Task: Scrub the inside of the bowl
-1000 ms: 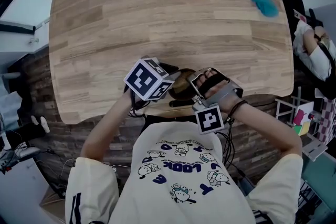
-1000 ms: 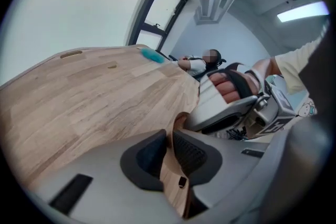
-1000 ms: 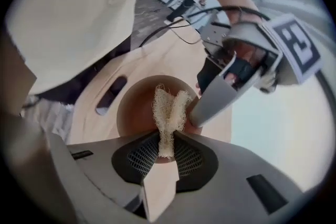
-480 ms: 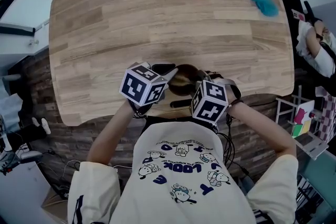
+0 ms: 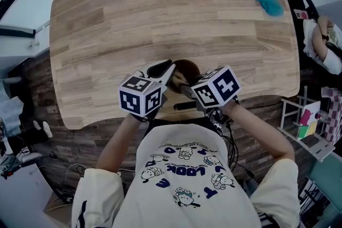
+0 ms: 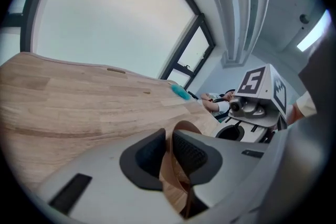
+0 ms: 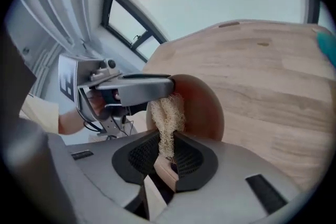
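I've got the left tongs (image 6: pixel 169 143) pinching the bowl (image 5: pixel 187 68) by its rim, tipped up at the worktop's (image 5: pixel 160 13) near edge so its inside faces me. The right tongs (image 7: pixel 168 148) clamp the loofah (image 7: pixel 167 113), apparently against the inner wall.

The bowl (image 5: pixel 187 68) is a small brown wooden one, low-centre in the head view by the near edge of the bench (image 5: pixel 160 18). It's tipped up so the hollow faces my right tool (image 7: pixel 167 157), and my left tool (image 6: pixel 169 148) has it pinched by the rim. The scrubber (image 7: pixel 167 115) is a pale, stringy loofah strip clamped in the right tool, with its tip up in front of the bowl's inside.
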`<state>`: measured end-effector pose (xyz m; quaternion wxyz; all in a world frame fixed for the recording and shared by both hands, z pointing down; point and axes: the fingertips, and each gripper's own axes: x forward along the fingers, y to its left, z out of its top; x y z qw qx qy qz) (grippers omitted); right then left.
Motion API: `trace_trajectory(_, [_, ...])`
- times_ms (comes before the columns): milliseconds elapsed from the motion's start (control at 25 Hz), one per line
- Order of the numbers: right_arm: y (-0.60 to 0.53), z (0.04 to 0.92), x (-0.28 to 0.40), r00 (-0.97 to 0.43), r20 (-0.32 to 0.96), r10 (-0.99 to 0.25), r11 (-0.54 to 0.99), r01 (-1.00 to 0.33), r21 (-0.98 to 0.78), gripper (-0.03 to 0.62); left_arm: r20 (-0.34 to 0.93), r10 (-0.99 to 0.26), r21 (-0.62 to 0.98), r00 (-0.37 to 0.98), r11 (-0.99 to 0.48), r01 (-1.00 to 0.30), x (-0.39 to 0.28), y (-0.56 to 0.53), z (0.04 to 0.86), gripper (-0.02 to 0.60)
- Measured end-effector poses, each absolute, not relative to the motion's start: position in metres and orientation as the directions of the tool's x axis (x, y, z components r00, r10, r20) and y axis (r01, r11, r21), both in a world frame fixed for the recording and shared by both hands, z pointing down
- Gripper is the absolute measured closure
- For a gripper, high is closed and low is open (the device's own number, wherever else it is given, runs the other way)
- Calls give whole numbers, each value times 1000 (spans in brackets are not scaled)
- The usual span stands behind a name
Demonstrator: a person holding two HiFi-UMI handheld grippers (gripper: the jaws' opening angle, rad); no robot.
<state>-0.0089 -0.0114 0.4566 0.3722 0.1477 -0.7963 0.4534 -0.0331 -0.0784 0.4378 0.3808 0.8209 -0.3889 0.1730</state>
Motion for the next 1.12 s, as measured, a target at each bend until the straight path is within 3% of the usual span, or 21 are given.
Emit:
trace_trajectory(320, [-9, 435, -17, -864, 488, 127, 78, -481, -873, 516, 529, -584, 504, 615, -366, -782, -39, -79, 432, 508])
trace_trajectory(400, [-10, 434, -19, -869, 481, 116, 63, -476, -877, 516, 530, -590, 508, 609, -355, -785, -40, -80, 432, 508])
trace_trajectory(640, [-9, 437, -16, -793, 592, 143, 259, -547, -796, 516, 533, -598, 500, 599, -349, -793, -41, -80, 430, 508])
trace_trajectory(880, [-15, 454, 9, -556, 828, 75, 670, -586, -455, 516, 570, -567, 489, 595, -347, -800, -43, -75, 433, 509])
trace_trajectory(1000, [-18, 459, 17, -489, 872, 14, 740, -581, -338, 516, 587, -548, 486, 597, -352, -800, -43, -71, 437, 509])
trace_trajectory(1120, [-20, 465, 23, -473, 881, 5, 728, -602, -328, 516, 595, -530, 471, 605, -380, -796, -38, -64, 439, 508])
